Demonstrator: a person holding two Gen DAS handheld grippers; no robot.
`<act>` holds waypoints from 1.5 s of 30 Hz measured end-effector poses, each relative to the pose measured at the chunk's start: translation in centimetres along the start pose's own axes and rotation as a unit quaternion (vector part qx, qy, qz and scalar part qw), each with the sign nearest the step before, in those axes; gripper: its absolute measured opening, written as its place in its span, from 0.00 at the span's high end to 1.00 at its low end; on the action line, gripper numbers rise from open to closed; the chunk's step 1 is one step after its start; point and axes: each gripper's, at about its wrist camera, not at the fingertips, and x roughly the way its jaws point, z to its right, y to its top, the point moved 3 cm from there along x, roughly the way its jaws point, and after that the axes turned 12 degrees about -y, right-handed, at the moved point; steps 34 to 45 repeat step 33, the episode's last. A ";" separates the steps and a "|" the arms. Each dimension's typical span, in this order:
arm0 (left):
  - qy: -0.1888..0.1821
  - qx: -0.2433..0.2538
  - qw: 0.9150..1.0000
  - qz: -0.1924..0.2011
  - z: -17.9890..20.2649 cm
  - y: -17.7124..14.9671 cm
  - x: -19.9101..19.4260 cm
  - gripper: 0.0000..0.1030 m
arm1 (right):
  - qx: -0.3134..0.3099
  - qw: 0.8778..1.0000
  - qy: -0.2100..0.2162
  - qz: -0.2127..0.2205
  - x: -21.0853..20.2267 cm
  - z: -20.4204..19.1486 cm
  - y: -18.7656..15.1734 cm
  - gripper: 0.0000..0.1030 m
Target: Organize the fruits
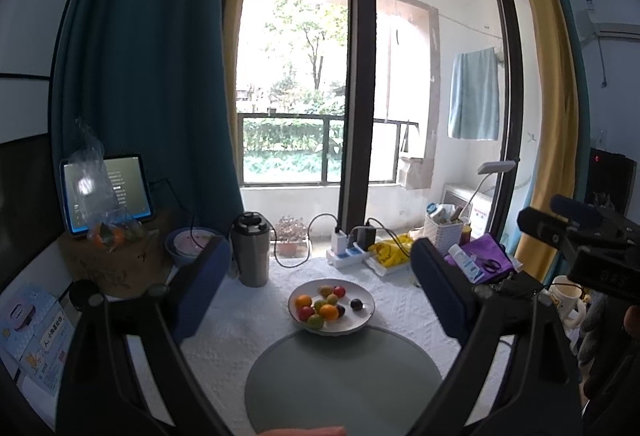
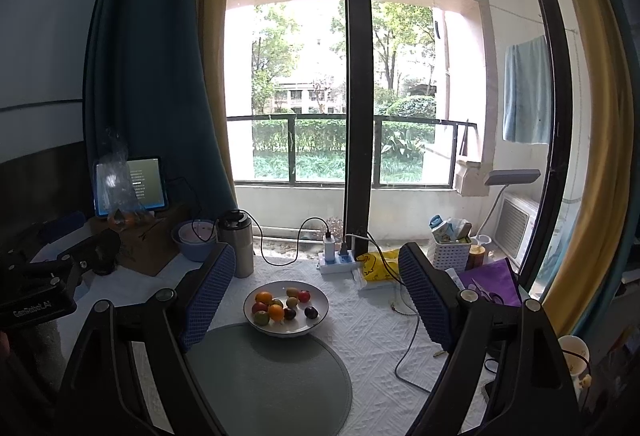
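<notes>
Two things flank the fruit plate (image 2: 320,310): flask (image 2: 239,248), power strip (image 2: 338,262).

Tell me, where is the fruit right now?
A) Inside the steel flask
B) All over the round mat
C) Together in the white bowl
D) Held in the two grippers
C: the fruit lies piled in the white bowl at the far edge of the round mat, while the left gripper and the right gripper are both open and hold nothing.
</notes>
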 end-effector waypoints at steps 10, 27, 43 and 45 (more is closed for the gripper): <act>-0.003 0.007 1.000 0.000 0.6 0.1 0.1 0.10 | 0.000 1.000 0.000 0.001 0.0 0.0 0.0 0.16; -0.011 0.002 1.000 -0.002 0.8 0.0 0.4 0.10 | 0.000 1.000 -0.005 -0.002 0.2 0.3 -0.2 0.16; -0.014 0.000 1.000 -0.001 1.0 -0.2 0.6 0.10 | -0.002 1.000 -0.007 -0.001 0.3 0.4 -0.3 0.16; -0.014 0.000 1.000 -0.001 1.0 -0.2 0.6 0.10 | -0.002 1.000 -0.007 -0.001 0.3 0.4 -0.3 0.16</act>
